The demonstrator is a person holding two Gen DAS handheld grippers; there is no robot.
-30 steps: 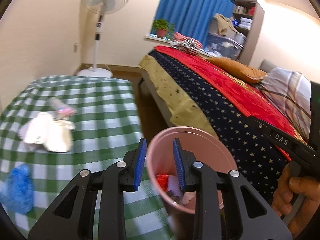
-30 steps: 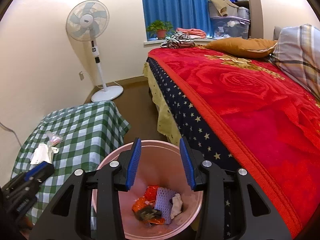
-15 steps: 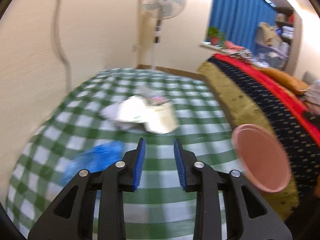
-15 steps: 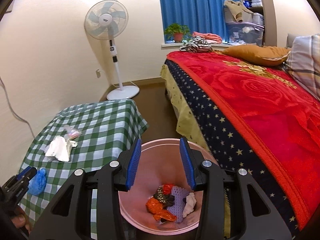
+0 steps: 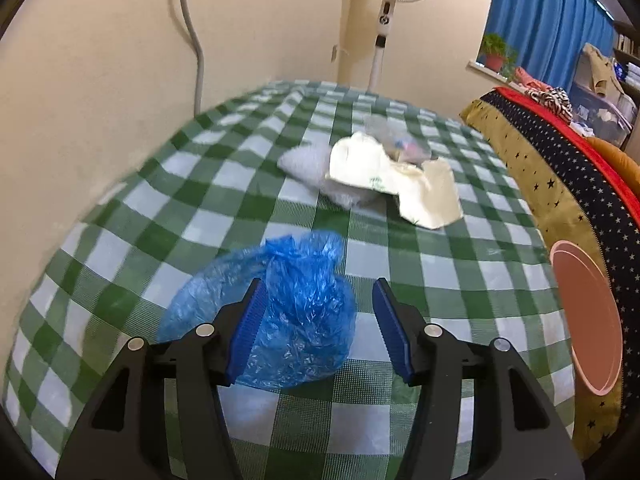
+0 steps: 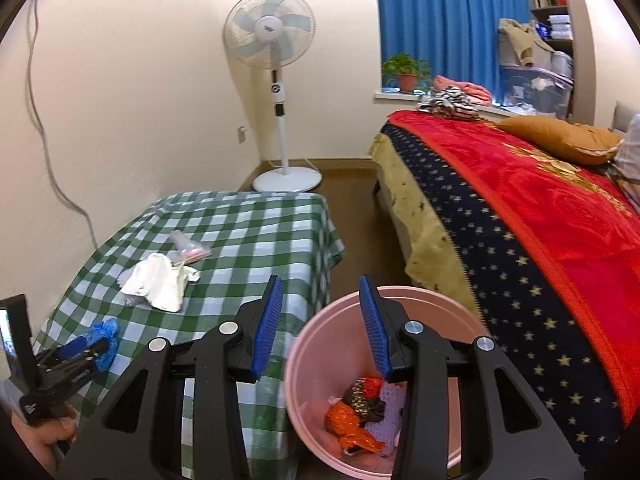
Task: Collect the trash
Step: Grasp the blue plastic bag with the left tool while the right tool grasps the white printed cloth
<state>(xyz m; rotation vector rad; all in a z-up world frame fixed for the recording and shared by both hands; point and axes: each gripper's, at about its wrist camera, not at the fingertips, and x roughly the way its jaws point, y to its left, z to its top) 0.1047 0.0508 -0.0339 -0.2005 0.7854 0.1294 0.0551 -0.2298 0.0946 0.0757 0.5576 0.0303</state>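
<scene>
Your left gripper (image 5: 318, 322) is over the green checked tablecloth (image 5: 400, 264), jaws opening, with the crumpled blue plastic bag (image 5: 288, 312) lying on the cloth between them. The bag bulges against the left pad, but the right pad stands clear of it with cloth showing in the gap, so nothing is clamped. In the right wrist view you can see that same gripper low at the left edge, in your hand (image 6: 38, 440), tips at the blue bag at the near corner of the table.

Farther along the cloth: a cream paper wrapper (image 5: 394, 178) lying partly over a white tissue wad (image 5: 316, 168), and a clear plastic bag with pink bits (image 5: 394, 140) just behind the wrapper, touching it or nearly so; that part is blurred.

Your right gripper (image 6: 320, 322) hangs above the table's near edge and the pink bin (image 6: 316, 364), jaws about halfway apart, nothing between the pads. The bin stands on the floor between the table and the bed (image 6: 520, 216), its rim close beside the hanging cloth. Inside it: an orange wrapper (image 6: 352, 426), a dark crumpled piece (image 6: 362, 400), something red, a pale purple mesh piece (image 6: 390, 412)

A standing fan (image 6: 272, 40) is by the wall past the table
</scene>
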